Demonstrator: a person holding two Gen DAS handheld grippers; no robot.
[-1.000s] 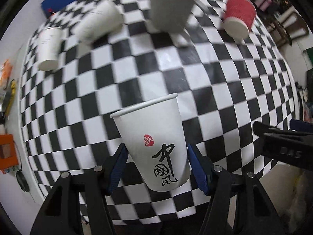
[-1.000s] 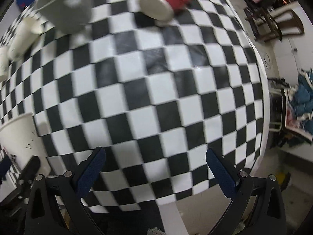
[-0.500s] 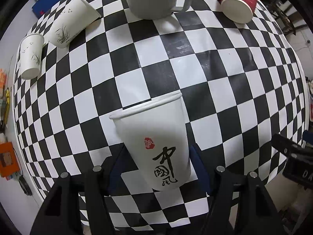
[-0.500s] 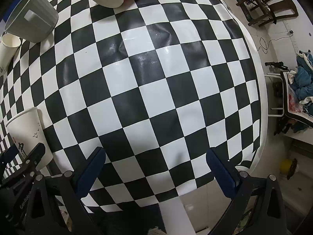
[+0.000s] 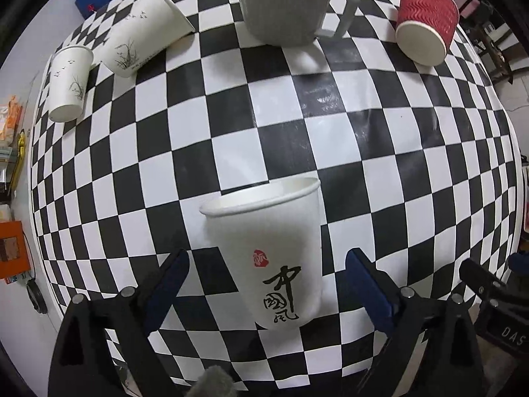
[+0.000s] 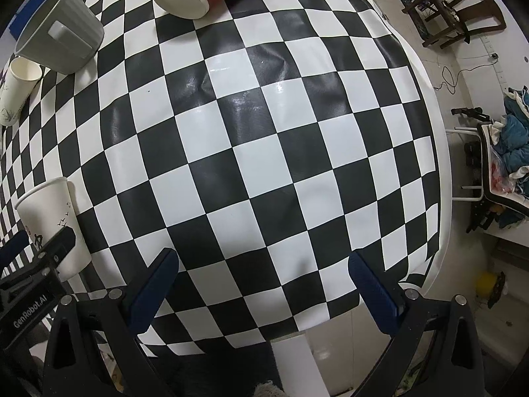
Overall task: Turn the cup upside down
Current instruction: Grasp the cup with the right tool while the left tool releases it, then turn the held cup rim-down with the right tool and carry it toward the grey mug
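The bench [image 5: 231, 125] with its checkered cloth carries a grey mug [image 5: 284, 3], a red ribbed paper cup [image 5: 426, 23] and two white paper cups at the far edge. The white paper cup [image 5: 267, 248] with black calligraphy stands mouth up at the near edge, between the blue pads of the left gripper [image 5: 264, 284], which is spread wide and touches nothing. The step looks like the approach; next the pads must close on the wall, then turn it over. The right gripper [image 6: 263, 284] hangs released and empty.

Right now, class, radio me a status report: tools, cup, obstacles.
Left tool open, straddling upright white cup, not gripping. Right tool open, empty. Nothing blocking.
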